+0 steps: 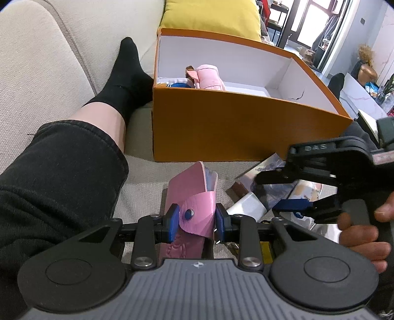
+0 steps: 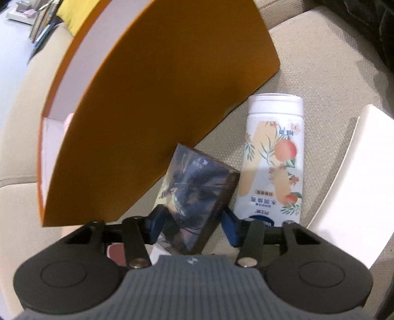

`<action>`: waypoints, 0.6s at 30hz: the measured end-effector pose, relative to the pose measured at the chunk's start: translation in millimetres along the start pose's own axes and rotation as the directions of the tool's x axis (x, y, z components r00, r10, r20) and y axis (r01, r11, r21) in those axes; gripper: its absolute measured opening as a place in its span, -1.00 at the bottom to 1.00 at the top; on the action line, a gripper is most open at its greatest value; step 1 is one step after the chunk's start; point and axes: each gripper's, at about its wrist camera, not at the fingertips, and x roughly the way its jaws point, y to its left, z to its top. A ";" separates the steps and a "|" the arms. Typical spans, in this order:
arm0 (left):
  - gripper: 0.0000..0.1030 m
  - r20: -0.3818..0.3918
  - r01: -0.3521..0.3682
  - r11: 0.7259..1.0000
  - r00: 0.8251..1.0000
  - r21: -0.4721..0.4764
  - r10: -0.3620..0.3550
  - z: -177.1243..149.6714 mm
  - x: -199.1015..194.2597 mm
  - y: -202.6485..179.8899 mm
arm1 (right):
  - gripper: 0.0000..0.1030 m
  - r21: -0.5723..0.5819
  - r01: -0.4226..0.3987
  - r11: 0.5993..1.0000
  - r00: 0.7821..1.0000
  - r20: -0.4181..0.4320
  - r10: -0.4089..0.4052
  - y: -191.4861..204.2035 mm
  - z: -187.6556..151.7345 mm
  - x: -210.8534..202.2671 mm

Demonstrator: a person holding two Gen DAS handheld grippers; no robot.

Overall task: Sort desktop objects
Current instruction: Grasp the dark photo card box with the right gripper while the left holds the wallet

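Left wrist view looks down along the left tongs [image 1: 197,222], whose blue pads are clenched on a pink leather key pouch with a blue snap button [image 1: 190,197]; the pouch stands tilted between the pads, its open top leaning toward the orange cardboard box with a white inside [image 1: 221,128]. That box sits on the beige fabric sofa [image 1: 49,69], and the pouch is just in front of its near orange wall. Inside the box, at its near left corner, lie a pink plush toy [image 1: 209,77] and a blue object [image 1: 179,85] that is mostly hidden by the wall. A yellow cushion [image 1: 211,17] is behind the box, and a person's leg in a black sock [image 1: 123,73] stretches out left of it. Right of the pouch, the right tongs [image 1: 290,192] reach in from the side over a glossy wrapped pack, with a hand [image 1: 362,233] on the handle.

Right wrist view shows the right tongs [image 2: 194,226] astride a dark glossy rectangular pack with a swirling print [image 2: 194,199], which leans against the box's orange outer wall [image 2: 160,110]. Both blue pads sit at the pack's edges, though firm pressing cannot be told. Just right of the pack, a white plastic bottle with a peach print [image 2: 273,157] lies on the sofa, and farther from the box a flat white object [image 2: 354,179].
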 end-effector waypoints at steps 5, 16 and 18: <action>-0.32 0.001 -0.006 1.000 1.000 -0.001 0.006 -1.6 -1.2 -1.3 | -0.32 -0.077 -0.026 0.997 0.999 0.016 0.027 7.3 -8.0 -12.3; -0.32 0.000 0.014 1.000 1.000 -0.021 -0.014 3.4 -2.6 0.3 | -0.54 -0.184 -0.054 0.982 0.987 0.143 0.081 29.9 -16.8 -33.0; -0.32 -0.003 0.018 1.000 1.000 -0.019 -0.018 4.3 -1.4 -0.6 | -0.45 -0.182 -0.024 0.983 0.990 0.134 0.049 32.9 -11.3 -25.1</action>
